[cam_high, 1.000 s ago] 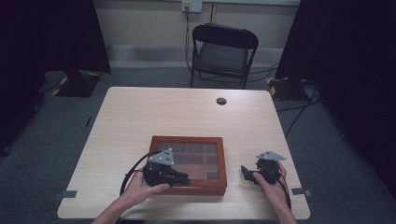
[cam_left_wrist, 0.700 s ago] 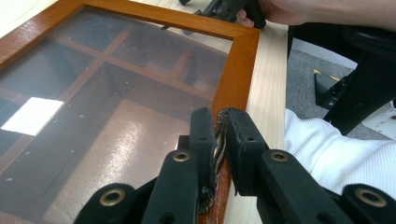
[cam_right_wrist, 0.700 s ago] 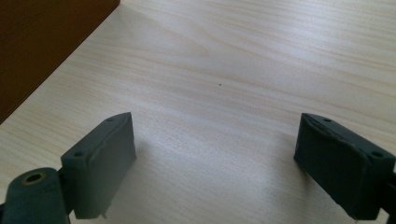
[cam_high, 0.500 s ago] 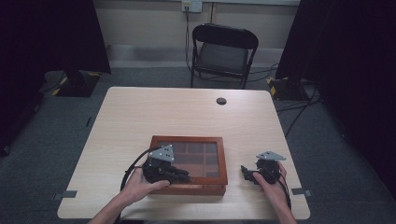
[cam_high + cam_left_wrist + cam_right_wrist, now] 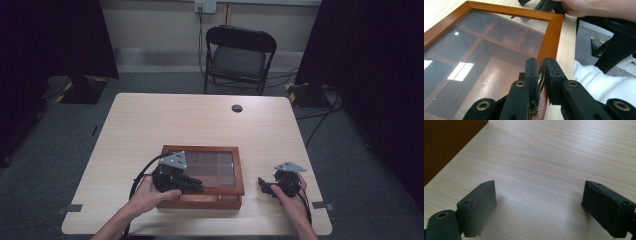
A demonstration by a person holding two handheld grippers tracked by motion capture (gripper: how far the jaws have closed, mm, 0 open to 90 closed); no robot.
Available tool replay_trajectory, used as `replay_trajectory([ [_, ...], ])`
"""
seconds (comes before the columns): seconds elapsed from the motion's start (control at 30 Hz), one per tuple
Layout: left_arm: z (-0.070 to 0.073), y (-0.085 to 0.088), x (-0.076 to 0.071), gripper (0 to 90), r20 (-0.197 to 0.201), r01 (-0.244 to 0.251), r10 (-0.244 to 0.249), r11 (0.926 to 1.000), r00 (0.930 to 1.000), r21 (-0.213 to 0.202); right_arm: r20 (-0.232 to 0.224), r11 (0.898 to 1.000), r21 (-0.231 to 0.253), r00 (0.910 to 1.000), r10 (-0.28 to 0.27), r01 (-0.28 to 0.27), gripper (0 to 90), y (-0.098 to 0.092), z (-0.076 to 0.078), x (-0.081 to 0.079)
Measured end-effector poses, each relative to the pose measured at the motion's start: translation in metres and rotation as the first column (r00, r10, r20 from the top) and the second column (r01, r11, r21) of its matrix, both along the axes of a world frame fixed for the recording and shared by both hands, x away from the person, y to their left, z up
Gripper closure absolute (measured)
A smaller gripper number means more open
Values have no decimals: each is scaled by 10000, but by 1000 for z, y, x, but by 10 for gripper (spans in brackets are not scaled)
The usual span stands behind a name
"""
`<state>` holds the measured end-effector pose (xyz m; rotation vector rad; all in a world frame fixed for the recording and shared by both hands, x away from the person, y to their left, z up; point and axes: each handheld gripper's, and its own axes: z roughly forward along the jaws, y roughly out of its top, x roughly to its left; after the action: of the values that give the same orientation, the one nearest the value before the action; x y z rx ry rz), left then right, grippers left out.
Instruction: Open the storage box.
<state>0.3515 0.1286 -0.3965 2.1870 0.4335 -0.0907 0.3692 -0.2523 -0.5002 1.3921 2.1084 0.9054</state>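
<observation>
A brown wooden box (image 5: 200, 148) with a glass lid lies on the near half of the table. Through the glass I see wooden dividers (image 5: 486, 37). My left gripper (image 5: 197, 189) reaches over the lid's near edge. Its jaws are shut on a small brass clasp (image 5: 540, 78) at the lid's frame (image 5: 550, 37), as the left gripper view (image 5: 541, 72) shows. My right gripper (image 5: 262, 184) rests on the table just right of the box, pointing toward it. Its jaws (image 5: 539, 202) stand wide open over bare wood, beside the box's side (image 5: 446, 142).
A black folding chair (image 5: 240, 55) stands behind the table. A small dark round cap (image 5: 237, 108) sits in the tabletop (image 5: 175, 120) near the far edge. Cables trail from both grippers off the near edge.
The left gripper has shifted slightly away from me over the box's lid. The right gripper has stayed where it was.
</observation>
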Motion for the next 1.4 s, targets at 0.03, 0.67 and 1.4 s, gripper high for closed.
replay_trajectory([
  [0.03, 0, 0, 0, 811, -20, 37, -37, 10000, 10000, 2, 0, 10000, 20, 10000, -10, 10, 111, 0, 0, 0],
  [0.67, 9, 0, 3, 811, -85, 61, -61, 10000, 9999, 48, 1, 10000, 2, 10000, 3, -3, 111, 0, 0, 0],
  [1.4, 21, -1, 8, 811, 69, 213, -216, 9991, 9997, 362, 1, 10000, 19, 10000, -11, 11, 111, 0, 0, 0],
])
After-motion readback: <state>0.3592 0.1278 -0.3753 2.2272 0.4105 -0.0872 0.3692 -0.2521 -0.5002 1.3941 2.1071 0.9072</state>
